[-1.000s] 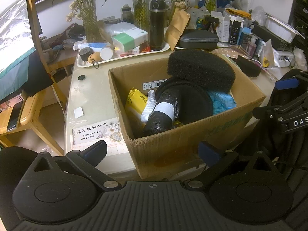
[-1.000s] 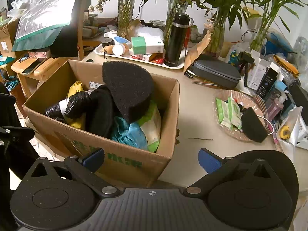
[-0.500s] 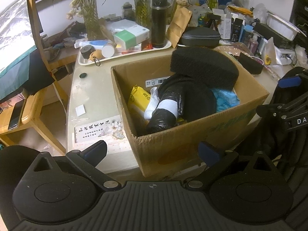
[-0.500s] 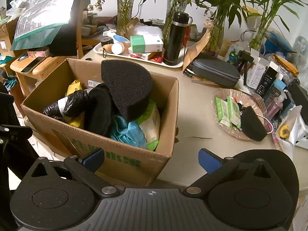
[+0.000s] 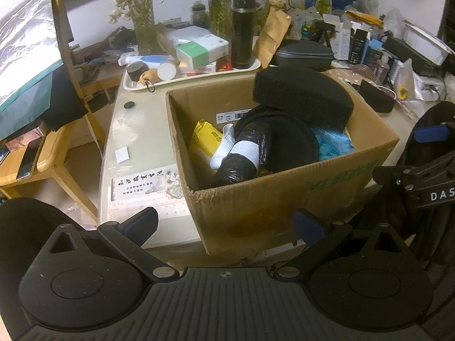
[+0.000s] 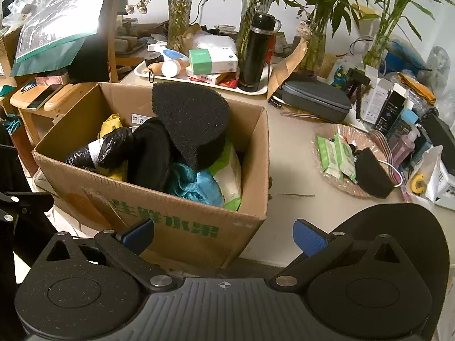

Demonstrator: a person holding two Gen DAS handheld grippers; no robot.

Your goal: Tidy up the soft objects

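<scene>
A pale, glossy table [image 6: 287, 176] fills a crowded room, with a white wall behind and a wooden chair [image 5: 42, 153] at its left edge. One open cardboard box [image 6: 199, 227] sits at the table's near edge, packed full. On top of the heap leans one black half-round foam block [image 6: 190, 122], resting against a black fabric bundle [image 6: 153, 150]; beside them lie one black plastic roll with a white band [image 5: 244, 153], one crumpled blue bag [image 6: 196, 184], one green-and-white packet [image 6: 230, 170] and one yellow packet [image 5: 206, 137]. Behind the box stands one white tray [image 6: 204, 81] carrying one black flask [image 6: 254, 54], and right of it lies one grey zip case [image 6: 315, 101]. One pink glass dish [image 6: 330, 179] holds two green wipe packs [image 6: 335, 156] and a smaller black foam piece [image 6: 372, 174]. At least four vases of bamboo line the wall. The left gripper [image 5: 224, 224] and right gripper [image 6: 223, 234] both hover before the box, jaws spread wide and empty.
</scene>
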